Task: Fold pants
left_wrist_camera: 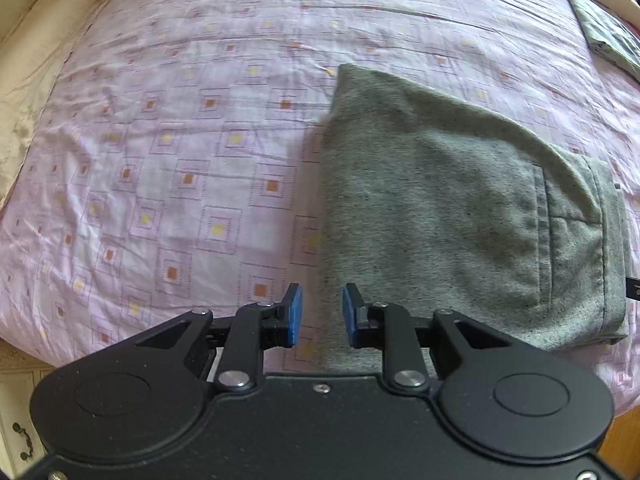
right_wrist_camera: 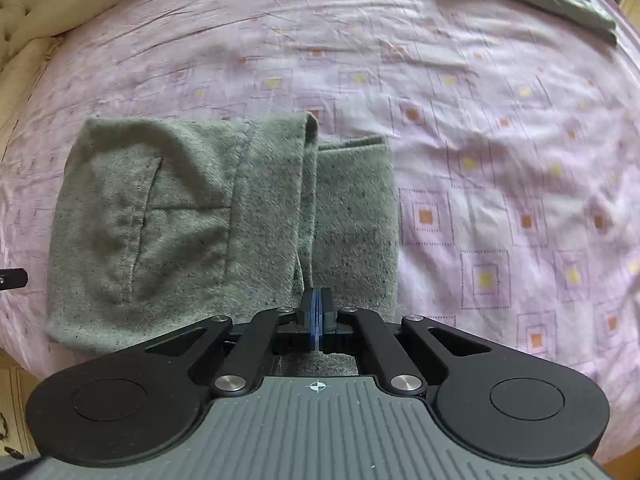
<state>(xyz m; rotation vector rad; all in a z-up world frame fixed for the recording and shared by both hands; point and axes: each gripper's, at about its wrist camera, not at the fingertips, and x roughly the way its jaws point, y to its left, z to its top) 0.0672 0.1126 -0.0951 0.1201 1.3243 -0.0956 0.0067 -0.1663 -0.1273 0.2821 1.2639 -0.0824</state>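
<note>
While the left gripper (left_wrist_camera: pixel 322 312) gapes, folded pants (left_wrist_camera: pixel 460 216) lie seemingly unheld.

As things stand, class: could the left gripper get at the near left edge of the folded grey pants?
Probably yes. The left gripper hangs with its jaws apart and empty right over the left edge of the grey pants, and nothing lies between them. The right gripper is shut further along, clear of that edge.

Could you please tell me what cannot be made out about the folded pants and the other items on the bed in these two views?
- Grey pants, right wrist view: near edge hidden behind the right gripper.
- Folded green item, left wrist view: cut off by the frame edge, blurred; unidentifiable.
- Left gripper: open above the pants' left edge; contact unclear.
</note>
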